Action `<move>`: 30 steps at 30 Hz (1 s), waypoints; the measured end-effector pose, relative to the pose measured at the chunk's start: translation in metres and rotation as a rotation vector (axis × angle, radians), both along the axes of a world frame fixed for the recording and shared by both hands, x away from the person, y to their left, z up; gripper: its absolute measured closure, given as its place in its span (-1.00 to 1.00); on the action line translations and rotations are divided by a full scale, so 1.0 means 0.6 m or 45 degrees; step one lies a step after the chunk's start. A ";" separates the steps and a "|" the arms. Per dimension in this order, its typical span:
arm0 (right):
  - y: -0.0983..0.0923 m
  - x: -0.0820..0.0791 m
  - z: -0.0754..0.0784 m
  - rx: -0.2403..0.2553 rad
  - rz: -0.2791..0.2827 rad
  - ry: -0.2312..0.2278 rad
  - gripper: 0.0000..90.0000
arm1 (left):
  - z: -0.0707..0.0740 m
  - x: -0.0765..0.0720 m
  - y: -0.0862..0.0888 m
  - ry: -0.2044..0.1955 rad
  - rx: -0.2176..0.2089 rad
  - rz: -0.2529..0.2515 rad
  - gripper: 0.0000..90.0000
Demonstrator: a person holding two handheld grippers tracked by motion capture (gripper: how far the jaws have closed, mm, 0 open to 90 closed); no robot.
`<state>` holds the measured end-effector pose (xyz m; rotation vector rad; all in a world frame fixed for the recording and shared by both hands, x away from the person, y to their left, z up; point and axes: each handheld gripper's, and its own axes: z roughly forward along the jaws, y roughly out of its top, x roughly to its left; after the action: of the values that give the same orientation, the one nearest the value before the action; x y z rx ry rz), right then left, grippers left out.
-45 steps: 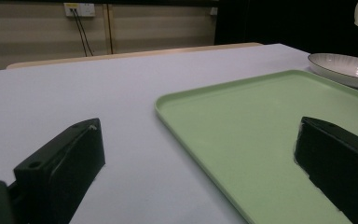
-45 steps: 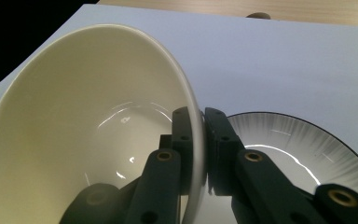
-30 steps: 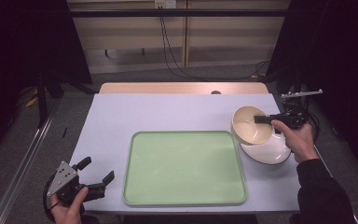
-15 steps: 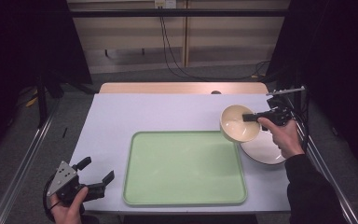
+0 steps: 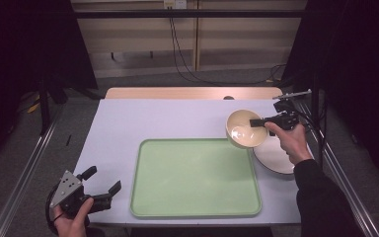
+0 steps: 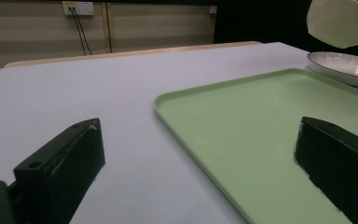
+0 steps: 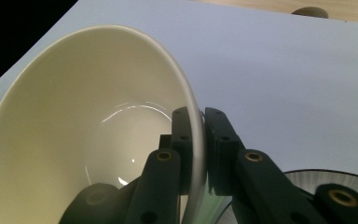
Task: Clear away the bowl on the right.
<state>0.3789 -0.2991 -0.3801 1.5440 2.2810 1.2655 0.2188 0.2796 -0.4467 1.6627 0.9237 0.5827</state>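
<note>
Two tools were in use: the right tool clamped the rim of the cream bowl, held above the tray's far right corner; the left tool rested wide. Next move, judged: lower the bowl onto the tray.

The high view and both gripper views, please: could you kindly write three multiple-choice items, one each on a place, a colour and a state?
1. Where is the cream bowl?
A. flat on the tray
B. held above the table's right side
C. on the floor

2. What colour is the tray?
A. green
B. red
C. black

3. How are the left gripper's jaws?
A. shut on the plate
B. shut on the bowl
C. open and empty

Answers: 1 B, the right gripper clamps its rim above the white plate; 2 A, pale green in the high view; 3 C, the jaws stand apart.
</note>
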 end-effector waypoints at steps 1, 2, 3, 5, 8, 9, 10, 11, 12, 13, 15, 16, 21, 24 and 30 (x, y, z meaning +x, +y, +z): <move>0.001 0.001 -0.001 0.003 0.001 0.003 0.86 | 0.000 0.000 0.000 0.000 -0.001 0.000 -0.96; 0.001 0.001 -0.001 0.003 0.001 0.003 0.86 | 0.000 0.000 0.000 0.000 -0.001 0.000 -0.96; 0.003 0.005 -0.002 0.004 -0.004 0.009 0.86 | 0.000 0.000 0.000 0.000 0.005 -0.001 -0.96; 0.008 0.008 -0.005 0.008 -0.010 0.014 0.86 | 0.000 0.000 0.000 0.000 0.004 -0.002 -0.96; 0.014 0.012 -0.008 0.003 -0.012 0.019 0.86 | 0.000 0.000 0.000 0.001 0.000 0.000 -0.96; 0.014 0.012 -0.008 0.003 -0.012 0.019 0.86 | 0.000 0.000 0.000 0.001 0.000 0.000 -0.96; 0.018 0.015 -0.010 -0.010 -0.016 0.026 0.86 | 0.000 0.000 0.000 0.001 0.000 0.001 -0.96; 0.018 0.015 -0.010 -0.010 -0.016 0.026 0.86 | 0.000 0.000 0.000 0.000 0.000 0.000 -0.96; 0.022 0.017 -0.014 -0.023 -0.008 0.029 0.86 | 0.000 0.000 0.001 -0.003 0.006 0.003 -0.96; 0.023 0.018 -0.015 -0.027 -0.003 0.032 0.86 | 0.000 0.000 0.001 -0.003 0.006 0.003 -0.96; 0.026 0.019 -0.018 -0.038 -0.008 0.038 0.86 | 0.000 0.000 0.000 -0.003 0.000 -0.002 -0.96; 0.029 0.020 -0.022 -0.048 -0.003 0.044 0.86 | 0.000 0.000 0.000 -0.001 -0.002 -0.002 -0.96; 0.033 0.024 -0.030 -0.075 0.002 0.068 0.86 | 0.000 0.000 0.000 -0.001 -0.001 -0.002 -0.96; 0.038 0.026 -0.037 -0.081 0.005 0.085 0.86 | 0.000 0.000 0.000 -0.002 -0.001 -0.004 -0.96; 0.046 0.035 -0.056 -0.102 0.020 0.116 0.86 | 0.000 0.000 0.000 -0.005 -0.002 -0.010 -0.96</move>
<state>0.3999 -0.2716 -0.4136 1.5909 2.3720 1.1149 0.2190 0.2799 -0.4467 1.6626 0.9139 0.5799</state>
